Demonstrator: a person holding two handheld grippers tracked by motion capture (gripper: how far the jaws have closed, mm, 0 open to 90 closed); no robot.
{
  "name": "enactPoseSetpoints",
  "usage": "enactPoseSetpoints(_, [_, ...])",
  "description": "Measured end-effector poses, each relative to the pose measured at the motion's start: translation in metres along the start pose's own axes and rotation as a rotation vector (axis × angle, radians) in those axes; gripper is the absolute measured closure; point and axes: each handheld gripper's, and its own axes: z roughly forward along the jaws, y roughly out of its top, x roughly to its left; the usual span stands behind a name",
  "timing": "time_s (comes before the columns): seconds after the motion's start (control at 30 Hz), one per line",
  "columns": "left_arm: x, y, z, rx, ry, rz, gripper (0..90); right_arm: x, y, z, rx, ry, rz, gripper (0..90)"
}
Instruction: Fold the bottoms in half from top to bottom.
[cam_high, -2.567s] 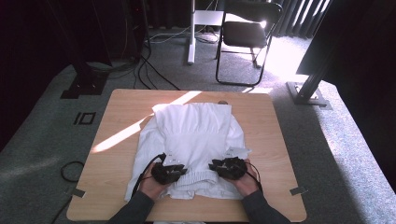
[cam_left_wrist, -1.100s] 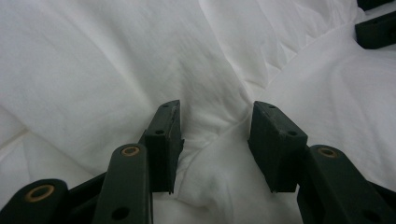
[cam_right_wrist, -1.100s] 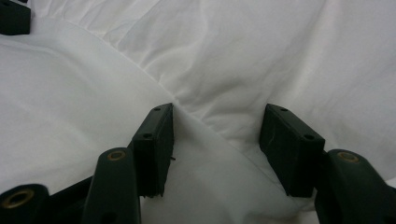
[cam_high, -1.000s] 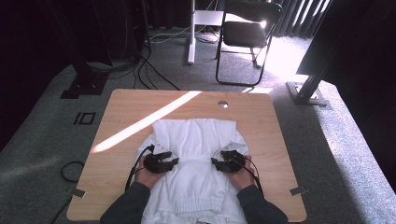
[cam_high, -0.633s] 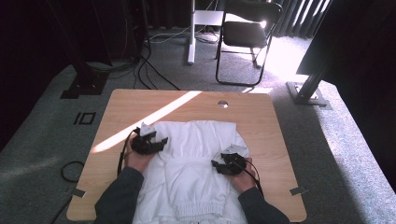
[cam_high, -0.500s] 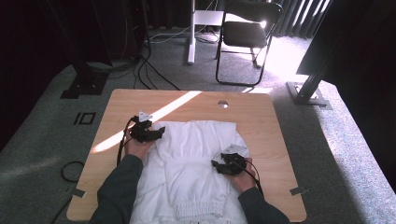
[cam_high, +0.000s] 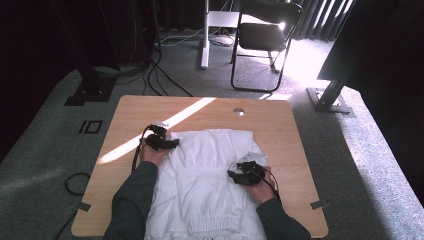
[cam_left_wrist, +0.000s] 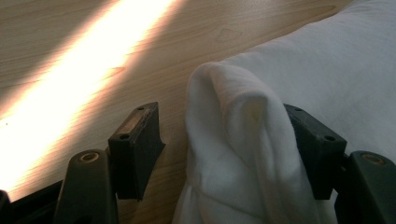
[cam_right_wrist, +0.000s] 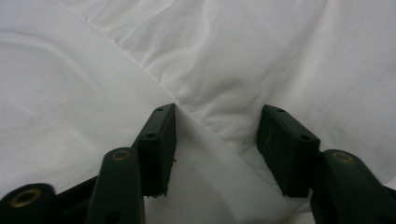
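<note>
Folding the garment (cam_high: 210, 180) on the table (cam_high: 300, 150). I'd bite deeper on the corner fold before carrying it over, and keep the right side pinned so the layers don't slide.

Garment: white, soft, creased, folded thick, mid-table toward 6 o'clock.

Left gripper (cam_high: 167, 144), at its 10 o'clock corner: jaws just widened, spread, fold between them, left pad clear.

Right gripper (cam_high: 239, 175), 3 o'clock edge: jaws just narrowed, spread astride a ridge.
</note>
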Motion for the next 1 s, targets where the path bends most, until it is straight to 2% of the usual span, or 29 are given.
enactPoseSetpoints(0.03, [0.000,0.000,0.000,0.002,-0.001,0.005,33.8,-0.002,0.004,-0.003,-0.011,-0.017,-0.004,45.2])
enactPoseSetpoints(0.1, [0.001,0.000,0.000,0.002,-0.003,0.013,33.8,-0.012,0.014,-0.012,-0.049,-0.058,0.020,42.5])
enactPoseSetpoints(0.2, [-0.001,0.001,0.002,-0.002,0.001,0.021,33.8,-0.037,0.035,-0.018,-0.094,-0.133,0.070,37.5])
enactPoseSetpoints(0.3, [-0.002,0.002,0.003,-0.003,-0.007,0.028,33.7,-0.074,0.056,-0.009,-0.108,-0.188,0.152,37.0])
enactPoseSetpoints(0.37, [-0.002,0.005,0.005,0.003,-0.011,0.028,33.6,-0.091,0.065,0.000,-0.109,-0.211,0.178,36.2])
enactPoseSetpoints(0.4, [-0.002,0.006,0.005,0.002,-0.013,0.025,33.4,-0.099,0.068,0.007,-0.102,-0.210,0.195,34.6])
enactPoseSetpoints(0.43, [-0.002,0.006,0.006,0.000,-0.014,0.026,33.2,-0.109,0.070,0.015,-0.089,-0.194,0.237,33.1])
enactPoseSetpoints(0.5, [-0.001,0.005,0.007,-0.009,-0.017,0.025,32.9,-0.119,0.070,0.028,-0.062,-0.165,0.275,30.4])
enactPoseSetpoints(0.6, [-0.002,0.006,0.007,-0.007,-0.016,0.027,33.0,-0.125,0.065,0.046,-0.016,-0.152,0.294,30.9])
enactPoseSetpoints(0.7, [-0.004,0.010,0.008,0.017,-0.005,0.019,33.3,-0.123,0.061,0.056,0.016,-0.155,0.300,35.9])
enactPoseSetpoints(0.77, [-0.006,0.013,0.009,0.020,-0.006,0.014,37.9,-0.119,0.063,0.056,0.024,-0.159,0.286,46.3])
enactPoseSetpoints(0.87, [-0.009,0.014,0.009,0.020,-0.055,-0.001,61.9,-0.117,0.064,0.056,0.042,-0.138,0.275,65.4])
enactPoseSetpoints(0.9, [-0.008,0.014,0.010,0.021,-0.085,-0.019,70.6,-0.118,0.064,0.055,0.048,-0.132,0.281,71.9])
enactPoseSetpoints(0.93, [-0.007,0.013,0.009,0.018,-0.100,-0.041,76.2,-0.119,0.063,0.054,0.054,-0.117,0.296,77.2])
enactPoseSetpoints(1.0, [-0.003,0.013,0.007,0.006,-0.103,-0.058,82.9,-0.123,0.062,0.051,0.047,-0.087,0.329,81.9])
